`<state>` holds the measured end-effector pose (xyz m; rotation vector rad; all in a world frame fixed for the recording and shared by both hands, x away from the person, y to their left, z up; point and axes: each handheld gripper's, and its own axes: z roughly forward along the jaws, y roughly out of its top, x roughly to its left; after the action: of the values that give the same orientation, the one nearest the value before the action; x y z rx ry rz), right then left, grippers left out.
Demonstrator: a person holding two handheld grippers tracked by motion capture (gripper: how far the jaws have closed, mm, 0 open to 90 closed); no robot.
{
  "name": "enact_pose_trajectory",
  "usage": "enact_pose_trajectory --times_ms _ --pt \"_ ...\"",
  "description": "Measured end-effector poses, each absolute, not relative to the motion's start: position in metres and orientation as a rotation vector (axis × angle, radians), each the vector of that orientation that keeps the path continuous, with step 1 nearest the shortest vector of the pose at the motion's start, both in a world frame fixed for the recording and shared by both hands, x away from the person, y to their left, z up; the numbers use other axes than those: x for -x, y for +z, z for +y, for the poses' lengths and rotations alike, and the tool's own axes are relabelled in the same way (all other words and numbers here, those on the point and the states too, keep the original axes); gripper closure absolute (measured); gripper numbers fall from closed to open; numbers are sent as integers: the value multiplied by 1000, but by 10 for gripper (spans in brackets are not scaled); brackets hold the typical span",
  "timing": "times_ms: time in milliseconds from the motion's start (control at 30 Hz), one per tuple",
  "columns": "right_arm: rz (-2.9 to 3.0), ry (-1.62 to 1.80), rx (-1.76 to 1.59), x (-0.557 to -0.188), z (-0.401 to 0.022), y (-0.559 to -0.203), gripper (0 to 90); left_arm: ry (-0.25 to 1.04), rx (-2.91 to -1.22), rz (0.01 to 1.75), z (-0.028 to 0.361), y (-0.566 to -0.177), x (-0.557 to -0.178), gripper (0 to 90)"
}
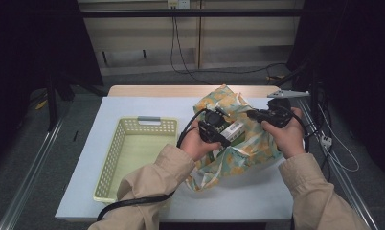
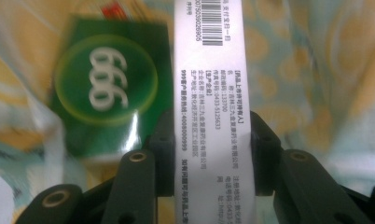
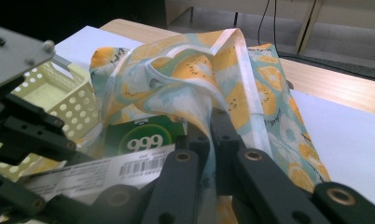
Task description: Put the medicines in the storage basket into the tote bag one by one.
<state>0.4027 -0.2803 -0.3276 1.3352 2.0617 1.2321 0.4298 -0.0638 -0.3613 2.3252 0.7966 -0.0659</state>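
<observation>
High view: the left claw [image 1: 218,129] pinches a green-and-white box [image 1: 232,131] by its narrow sides, at the mouth of the fruit-print bag [image 1: 250,148] on the counter [image 1: 257,191]. The right claw [image 1: 257,115] is pressed together on the bag's fabric edge, just beside the box.

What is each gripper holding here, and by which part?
The left gripper clamps the green-and-white box across its narrow white side. The right gripper pinches the fruit-print bag by a fold of its opening edge.

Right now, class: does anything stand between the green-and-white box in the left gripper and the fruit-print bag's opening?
Nothing visible: the left gripper holds the box just before the bag, whose edge the right gripper pinches.
</observation>
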Motion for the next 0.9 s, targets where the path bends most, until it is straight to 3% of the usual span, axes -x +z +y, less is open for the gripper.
enact_pose_trajectory --times_ms 100,133,167,433,800,900 --pt "2054 1229 -1335 -403 -280 -325 890 -6 -2277 725 -70 -360 -434 608" --pt "2052 1228 -1336 -404 -280 -325 890 12 -2271 733 -72 -360 -434 529" --pt "2056 1225 -1336 -404 -280 -325 890 5 -2270 739 -71 -360 -433 369" --pt "2067 1218 -1346 -406 -279 -333 890 -107 -2238 684 -39 -352 -415 148" --pt "2060 1178 -1361 -411 -278 -334 890 -243 -2255 569 -22 -368 -379 109" --pt "2055 1180 -1364 -412 -279 -333 891 -211 -2331 588 -23 -376 -377 117"
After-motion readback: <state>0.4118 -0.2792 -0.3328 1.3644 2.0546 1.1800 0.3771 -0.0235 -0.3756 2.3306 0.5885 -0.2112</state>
